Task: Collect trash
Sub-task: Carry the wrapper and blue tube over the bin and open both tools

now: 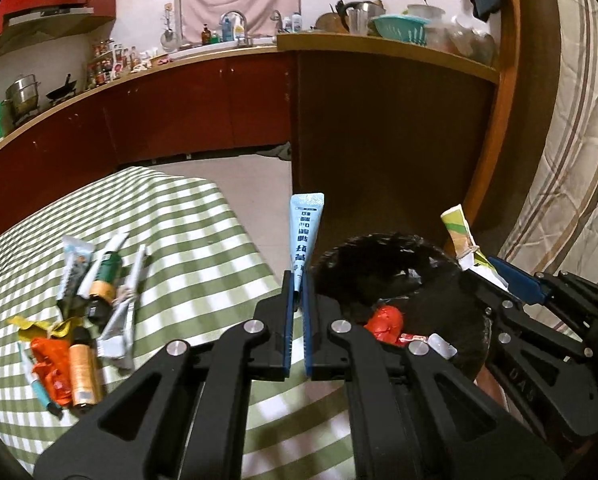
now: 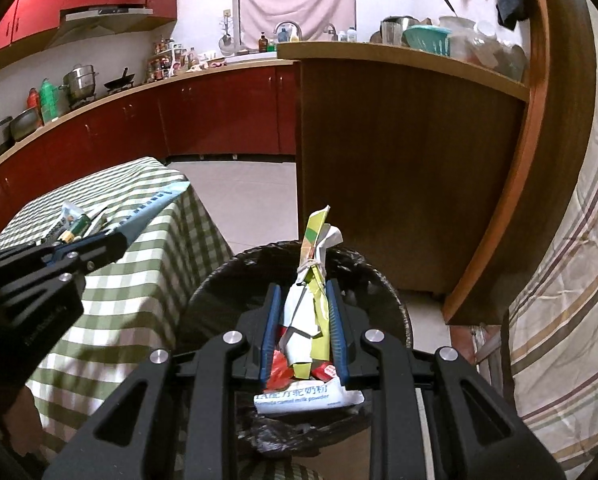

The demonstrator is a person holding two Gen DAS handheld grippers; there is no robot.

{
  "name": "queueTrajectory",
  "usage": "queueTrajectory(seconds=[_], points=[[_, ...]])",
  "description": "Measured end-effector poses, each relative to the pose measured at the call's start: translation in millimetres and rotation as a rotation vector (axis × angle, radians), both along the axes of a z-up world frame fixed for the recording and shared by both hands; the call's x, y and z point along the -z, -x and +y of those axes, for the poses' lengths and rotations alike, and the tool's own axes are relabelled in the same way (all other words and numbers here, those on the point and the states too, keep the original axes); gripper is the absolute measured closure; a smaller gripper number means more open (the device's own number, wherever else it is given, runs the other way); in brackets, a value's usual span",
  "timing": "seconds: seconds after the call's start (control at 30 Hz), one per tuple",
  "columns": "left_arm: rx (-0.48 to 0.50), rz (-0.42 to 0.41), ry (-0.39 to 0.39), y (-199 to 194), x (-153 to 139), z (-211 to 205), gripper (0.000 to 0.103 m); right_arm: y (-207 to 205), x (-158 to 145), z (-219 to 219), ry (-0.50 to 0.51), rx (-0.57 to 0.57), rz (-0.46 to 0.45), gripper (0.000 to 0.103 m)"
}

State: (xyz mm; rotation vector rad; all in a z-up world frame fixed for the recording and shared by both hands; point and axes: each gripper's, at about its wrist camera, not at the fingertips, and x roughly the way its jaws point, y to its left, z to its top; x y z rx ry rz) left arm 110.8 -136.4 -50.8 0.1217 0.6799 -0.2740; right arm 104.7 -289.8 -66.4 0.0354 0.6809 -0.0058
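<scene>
Blue sachet [image 1: 306, 236] & crumpled yellow wrapper [image 2: 313, 280] upright over black-lined bin [image 2: 219, 280].

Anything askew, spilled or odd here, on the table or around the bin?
Nothing stands out. The litter pile lies on the checked tablecloth, none spilled on the floor. The black-lined bin stands upright, wrappers inside. Each gripper carries one piece: a blue sachet, a crumpled yellow-green wrapper.
</scene>
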Motion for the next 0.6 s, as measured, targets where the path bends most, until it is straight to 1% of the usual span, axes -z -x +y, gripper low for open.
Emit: queueTrajectory(seconds=[0.17,0.37,0.5,0.57,0.6], points=[[0.014,0.025,-0.025,-9.0,9.1,-15.8,0.099,-5.6,6.3,-11.4,-0.014,0.007,0.012,0.079],[0.028,0.054,-0.037,-17.7,12.8,-29.0,0.098,-12.6,9.1,-19.7,-0.029,0.019,0.015,0.078],[0.033,0.087,-0.046,-23.7,16.3,-34.3,0.093,-14.4,10.7,-24.8,-0.047,0.027,0.014,0.064],[0.028,0.094,-0.047,-25.1,16.9,-35.0,0.085,-14.3,10.8,-26.3,-0.044,0.034,0.01,0.063],[0.029,0.096,-0.045,-25.0,16.9,-34.7,0.084,-13.9,10.7,-27.3,-0.045,0.036,0.01,0.063]])
